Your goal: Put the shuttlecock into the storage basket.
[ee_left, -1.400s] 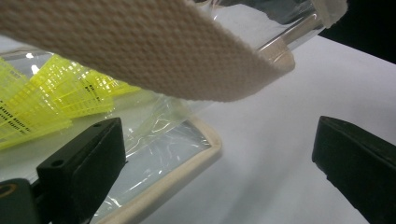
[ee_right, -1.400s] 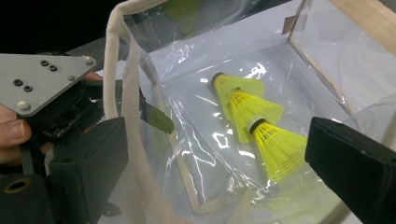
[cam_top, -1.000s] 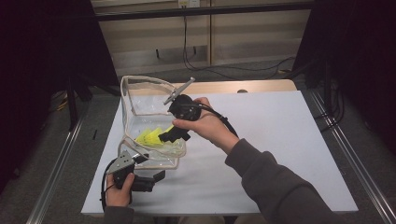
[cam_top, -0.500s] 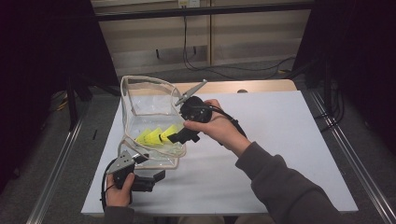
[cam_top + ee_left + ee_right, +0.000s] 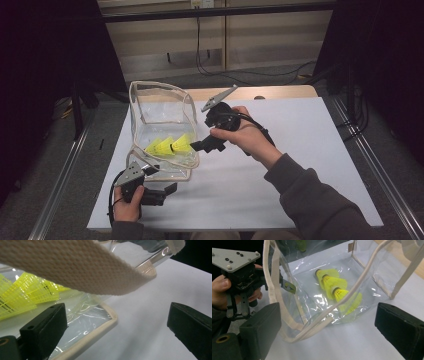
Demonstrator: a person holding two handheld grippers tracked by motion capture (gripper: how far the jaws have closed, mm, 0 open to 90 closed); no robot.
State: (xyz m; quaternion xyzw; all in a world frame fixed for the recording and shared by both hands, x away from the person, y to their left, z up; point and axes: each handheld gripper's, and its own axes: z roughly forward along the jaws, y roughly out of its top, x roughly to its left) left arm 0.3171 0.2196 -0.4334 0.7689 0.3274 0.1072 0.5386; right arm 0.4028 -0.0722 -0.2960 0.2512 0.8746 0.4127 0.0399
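Clear plastic bag (image 5: 160, 120) lies on the white table (image 5: 300, 165), three yellow shuttlecocks (image 5: 334, 287) resting inside. The right gripper (image 5: 202, 146) hovers at its mouth, jaws spread and empty. The left gripper (image 5: 167, 190) waits beside the bag's bottom edge (jaws also spread), probably to steady it.

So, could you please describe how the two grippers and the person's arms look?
Each gripper has a black body with two blocky black jaws. The left gripper and the right gripper each carry a grey three-cornered plate on top, with small dark screws. A black cable trails from the left one. The person wears a dark grey sleeve on the right arm.
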